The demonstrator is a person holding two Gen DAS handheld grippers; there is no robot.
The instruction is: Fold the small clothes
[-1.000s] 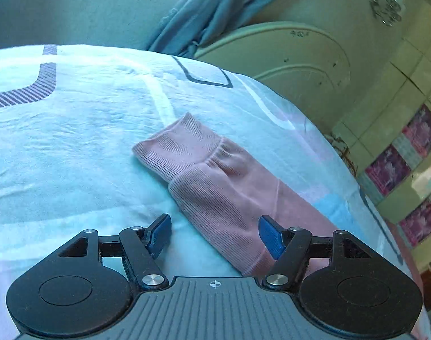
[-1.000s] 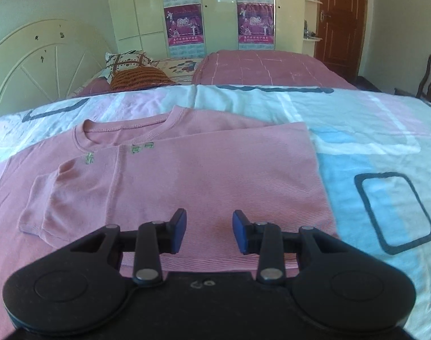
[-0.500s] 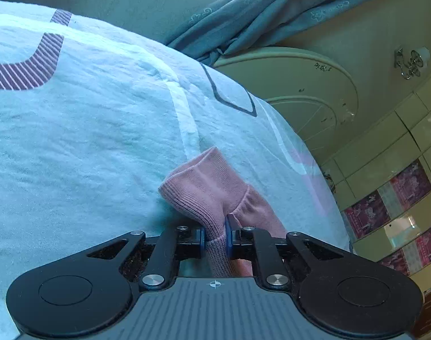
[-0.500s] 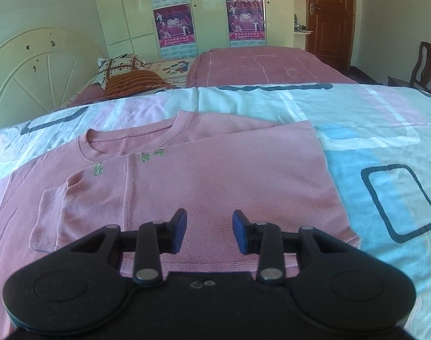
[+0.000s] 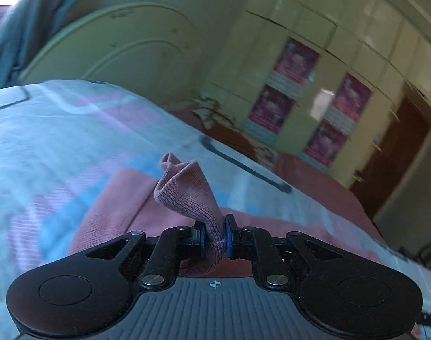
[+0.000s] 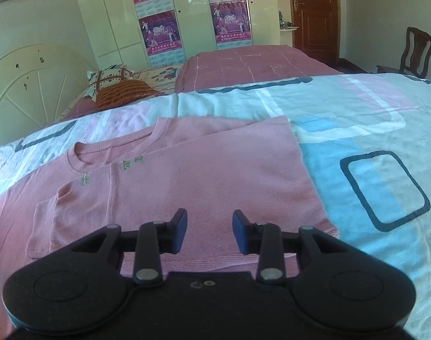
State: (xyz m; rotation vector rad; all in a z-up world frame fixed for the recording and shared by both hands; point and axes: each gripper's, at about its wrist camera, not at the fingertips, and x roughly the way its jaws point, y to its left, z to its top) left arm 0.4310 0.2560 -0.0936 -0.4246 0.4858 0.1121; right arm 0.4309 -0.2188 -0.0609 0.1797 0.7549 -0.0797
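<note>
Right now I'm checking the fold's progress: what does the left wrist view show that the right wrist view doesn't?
Only the left wrist view shows the left gripper shut on the pink sleeve, its cuff lifted off the bed. Only the right wrist view shows the right gripper open and empty above the pink shirt, plus the neckline and a chair. Both show the patterned bedsheet, the headboard and the postered wardrobe.
</note>
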